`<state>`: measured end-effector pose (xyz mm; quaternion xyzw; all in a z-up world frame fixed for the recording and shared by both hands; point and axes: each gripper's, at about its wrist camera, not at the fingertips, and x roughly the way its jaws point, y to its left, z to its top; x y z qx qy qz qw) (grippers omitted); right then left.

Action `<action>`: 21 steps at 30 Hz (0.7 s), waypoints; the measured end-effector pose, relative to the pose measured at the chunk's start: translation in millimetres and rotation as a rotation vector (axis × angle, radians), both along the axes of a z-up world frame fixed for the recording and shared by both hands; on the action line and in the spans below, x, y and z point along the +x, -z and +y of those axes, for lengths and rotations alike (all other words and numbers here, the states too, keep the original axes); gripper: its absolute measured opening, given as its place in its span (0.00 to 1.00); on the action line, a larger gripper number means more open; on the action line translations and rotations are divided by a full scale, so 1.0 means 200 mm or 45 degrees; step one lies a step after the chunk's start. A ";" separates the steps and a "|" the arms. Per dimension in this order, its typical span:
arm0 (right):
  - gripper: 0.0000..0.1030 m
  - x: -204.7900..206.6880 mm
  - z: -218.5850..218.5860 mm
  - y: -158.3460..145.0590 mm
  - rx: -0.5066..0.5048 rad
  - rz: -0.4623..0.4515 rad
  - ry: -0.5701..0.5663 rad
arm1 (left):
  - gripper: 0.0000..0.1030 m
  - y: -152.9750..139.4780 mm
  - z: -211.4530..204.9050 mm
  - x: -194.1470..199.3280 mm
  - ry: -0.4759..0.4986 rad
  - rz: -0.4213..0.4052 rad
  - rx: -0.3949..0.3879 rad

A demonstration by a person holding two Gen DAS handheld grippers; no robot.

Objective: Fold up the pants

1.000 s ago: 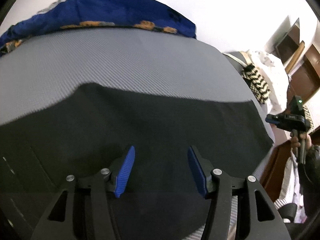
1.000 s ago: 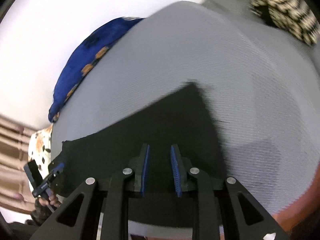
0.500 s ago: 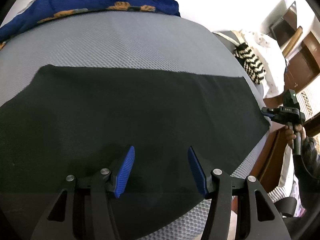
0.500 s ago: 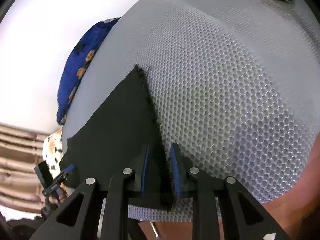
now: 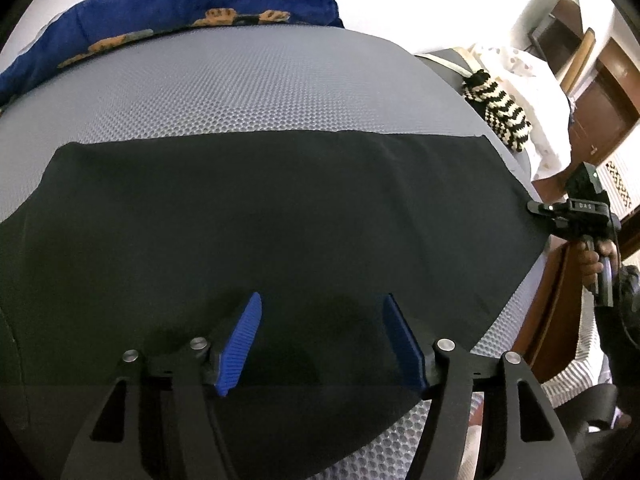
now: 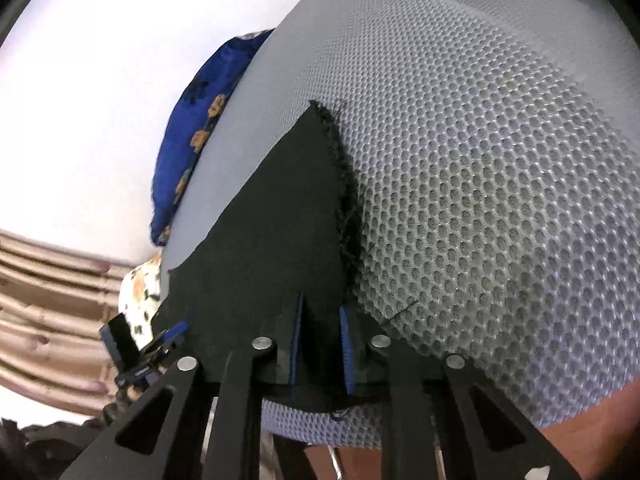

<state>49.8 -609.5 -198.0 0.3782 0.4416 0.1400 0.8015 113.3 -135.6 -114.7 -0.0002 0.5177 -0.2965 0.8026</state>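
The black pants (image 5: 280,216) lie flat across a grey mesh mattress (image 5: 240,96), stretched left to right. My left gripper (image 5: 320,340) hovers over the near edge of the pants, jaws wide open and empty. My right gripper (image 6: 320,344) is at the frayed cuff end of the pants (image 6: 280,232), its blue pads (image 6: 345,348) a narrow gap apart with the black cloth edge between them, low against the mattress (image 6: 480,160). The right gripper also shows in the left wrist view (image 5: 576,216), at the right end of the pants. The left gripper shows in the right wrist view (image 6: 152,352).
A blue patterned blanket (image 5: 168,12) lies along the far side of the mattress, also in the right wrist view (image 6: 200,136). A black-and-white knitted item (image 5: 500,116) and white cloth (image 5: 532,92) sit at the right. Brown wooden furniture (image 5: 612,92) stands beyond the mattress edge.
The pants have been lowered and spread flat on the mattress. My right gripper has come down to the mattress surface with the cuff. The left gripper stays open.
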 end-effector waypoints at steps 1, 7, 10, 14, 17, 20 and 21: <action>0.10 0.00 0.01 -0.02 -0.019 -0.003 0.016 | 0.63 0.00 0.00 0.00 0.001 -0.007 0.001; 0.09 0.01 0.20 -0.18 -0.045 -0.085 0.020 | 0.63 -0.03 0.08 0.03 -0.047 0.041 -0.096; 0.09 0.06 0.34 -0.26 -0.036 -0.132 -0.024 | 0.63 -0.09 0.18 0.04 -0.094 -0.001 -0.119; 0.09 0.19 0.57 -0.36 -0.002 -0.184 -0.122 | 0.63 -0.16 0.36 0.05 -0.189 -0.044 -0.154; 0.09 0.31 0.79 -0.41 -0.015 -0.198 -0.232 | 0.63 -0.21 0.51 0.06 -0.257 -0.069 -0.165; 0.09 0.44 1.05 -0.44 0.003 -0.207 -0.354 | 0.63 -0.22 0.65 0.05 -0.325 -0.079 -0.173; 0.09 0.47 1.11 -0.44 0.002 -0.209 -0.385 | 0.63 -0.23 0.70 0.05 -0.344 -0.079 -0.178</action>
